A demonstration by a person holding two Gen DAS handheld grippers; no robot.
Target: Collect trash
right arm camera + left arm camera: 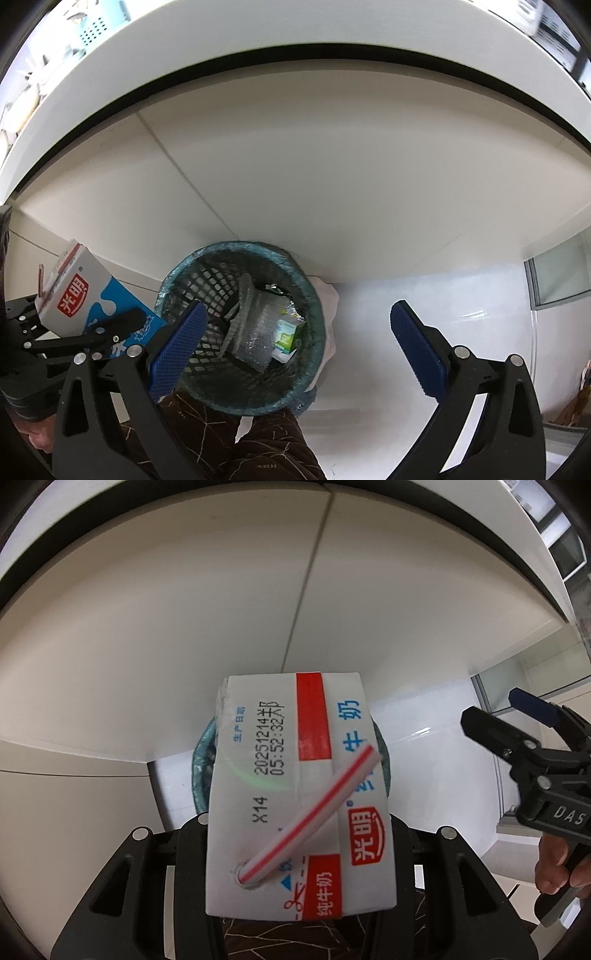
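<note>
My left gripper (299, 834) is shut on a white milk carton (295, 797) with red and blue print and a red-striped straw (314, 812). The carton hangs above a black mesh bin lined with a blue bag, whose rim (201, 760) shows behind it. In the right wrist view the carton (88, 299) is at the left, beside the bin (240, 325). The bin holds a small green carton (288, 334) and clear bubble wrap (251, 325). My right gripper (295, 339) is open and empty above the bin. It also shows at the right of the left wrist view (517, 731).
The bin stands on a white floor (424, 295) against a cream cabinet front (332, 166) under a white counter edge (258, 40). A white rag (328, 295) lies behind the bin. A brown patterned trouser leg (236, 435) is at the bottom.
</note>
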